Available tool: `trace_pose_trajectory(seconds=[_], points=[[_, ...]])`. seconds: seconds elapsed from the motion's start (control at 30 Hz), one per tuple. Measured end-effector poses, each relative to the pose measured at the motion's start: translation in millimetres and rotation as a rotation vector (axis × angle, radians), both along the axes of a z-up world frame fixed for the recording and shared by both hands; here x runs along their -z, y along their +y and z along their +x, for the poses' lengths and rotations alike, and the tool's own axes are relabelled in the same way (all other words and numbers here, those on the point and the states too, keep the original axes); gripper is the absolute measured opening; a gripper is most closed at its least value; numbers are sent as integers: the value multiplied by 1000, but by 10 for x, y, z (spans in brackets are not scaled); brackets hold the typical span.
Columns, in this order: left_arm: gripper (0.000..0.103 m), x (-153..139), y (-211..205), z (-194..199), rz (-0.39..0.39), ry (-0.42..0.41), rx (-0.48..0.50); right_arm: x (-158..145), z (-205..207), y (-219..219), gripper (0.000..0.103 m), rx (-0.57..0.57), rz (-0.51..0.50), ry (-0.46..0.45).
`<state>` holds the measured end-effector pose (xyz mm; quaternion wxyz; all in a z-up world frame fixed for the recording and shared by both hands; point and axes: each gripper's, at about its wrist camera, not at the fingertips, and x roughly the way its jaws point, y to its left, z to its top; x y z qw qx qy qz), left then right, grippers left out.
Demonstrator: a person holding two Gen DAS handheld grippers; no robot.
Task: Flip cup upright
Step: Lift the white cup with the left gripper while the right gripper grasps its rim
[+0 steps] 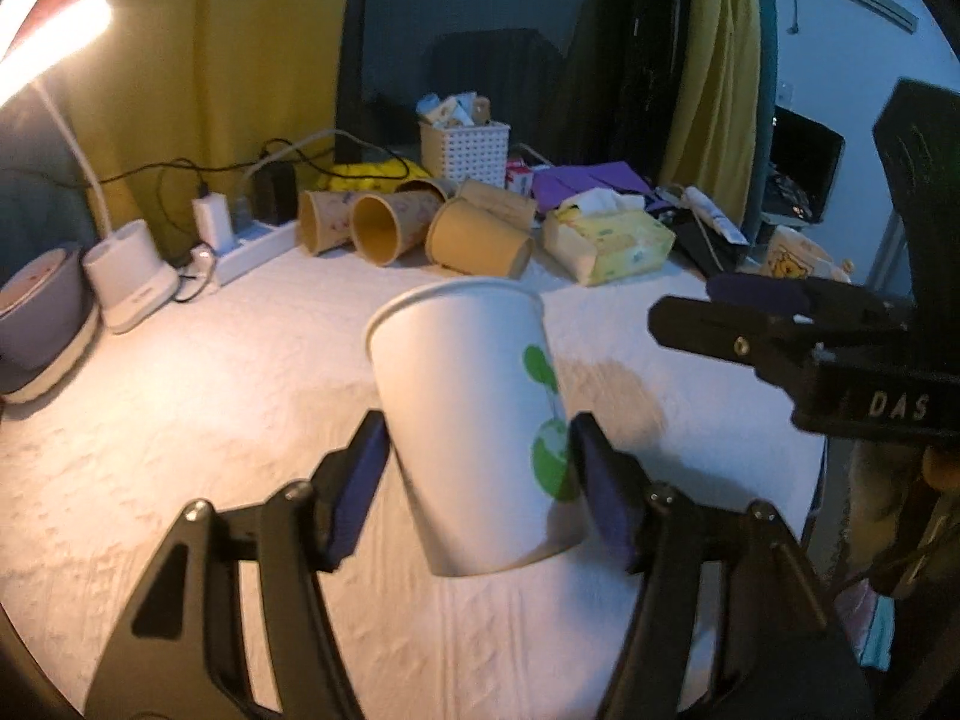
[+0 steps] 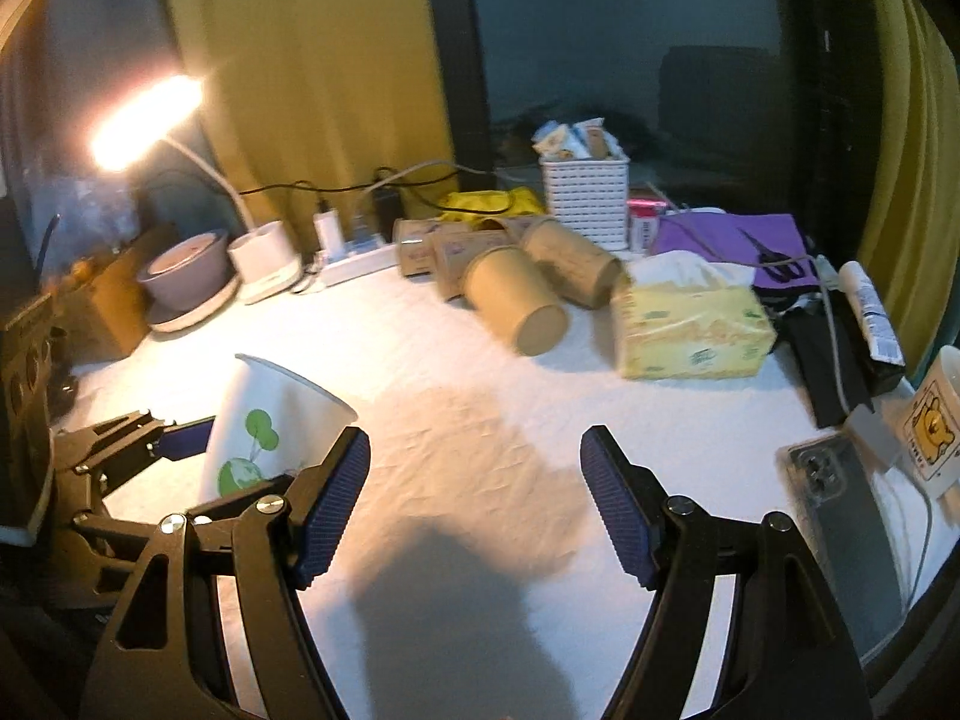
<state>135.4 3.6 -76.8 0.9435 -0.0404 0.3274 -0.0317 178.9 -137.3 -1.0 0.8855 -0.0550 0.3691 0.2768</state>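
A white paper cup (image 1: 474,420) with a green print is held mouth up, tilted a little, between the pads of my left gripper (image 1: 480,486), which is shut on its lower half above the white cloth. The cup's base is near the cloth; I cannot tell if it touches. In the right wrist view the cup (image 2: 264,426) is at the left, with the left gripper's fingers (image 2: 150,438) around it. My right gripper (image 2: 474,504) is open and empty over the cloth, to the right of the cup. It shows in the left wrist view (image 1: 774,324) at the right edge.
Several brown paper cups (image 1: 420,228) lie on their sides at the back of the table. A yellow tissue pack (image 1: 606,240), a white basket (image 1: 465,150), a power strip (image 1: 252,246) and a lamp base (image 1: 129,276) stand behind. A phone (image 2: 840,516) lies at the right.
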Motion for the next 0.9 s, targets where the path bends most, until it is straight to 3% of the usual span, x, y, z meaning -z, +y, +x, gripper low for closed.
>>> trace_pose_trajectory(seconds=[0.23, 0.53, 0.67, 0.9], points=[[63, 5, 63, -455, 24, -68, -4, -97, -369, 209, 76, -66, 40, 34], [63, -17, -42, -904, 74, -179, 41, -148, -693, 385, 76, -186, 162, 134], [63, -47, -103, -1038, 89, -228, 58, -166, -778, 429, 84, -243, 226, 179], [63, -103, -223, -1190, 126, -315, 94, -164, -777, 428, 84, -271, 296, 253]])
